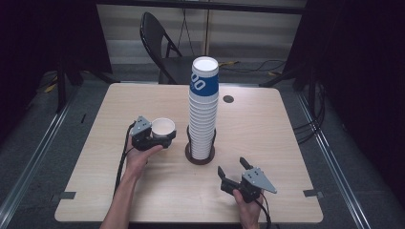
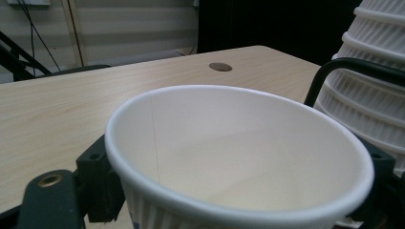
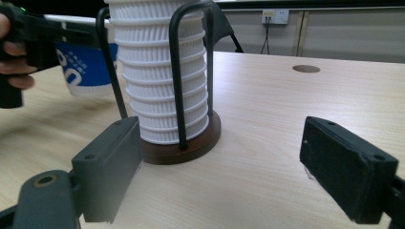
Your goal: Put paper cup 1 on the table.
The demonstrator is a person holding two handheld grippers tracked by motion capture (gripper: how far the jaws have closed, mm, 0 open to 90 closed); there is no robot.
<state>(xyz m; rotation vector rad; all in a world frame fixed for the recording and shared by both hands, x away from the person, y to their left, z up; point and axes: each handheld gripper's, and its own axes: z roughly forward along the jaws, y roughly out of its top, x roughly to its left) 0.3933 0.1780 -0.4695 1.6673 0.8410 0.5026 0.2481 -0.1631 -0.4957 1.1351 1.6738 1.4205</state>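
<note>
Roughly by size:
Table [image 1: 267, 143]: light wood.
Cup stack [image 1: 204, 109]: tall, upright in a wire holder [image 3: 175, 76] at mid-table.
Right gripper [image 1: 233, 168]: jaws spread wide, nothing between them, near the holder's base.
Left gripper [image 1: 162, 138]: clamped on a single paper cup [image 1: 163, 127], upright, left of the stack.

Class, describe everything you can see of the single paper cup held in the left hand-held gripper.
The single paper cup is white inside, with a rolled rim, ribbed outer wall and a blue printed band. It looks empty and sits upright, mouth up. The left hand-held gripper clamps it between two black jaws, left of the tall cup stack, apart from it.
</note>
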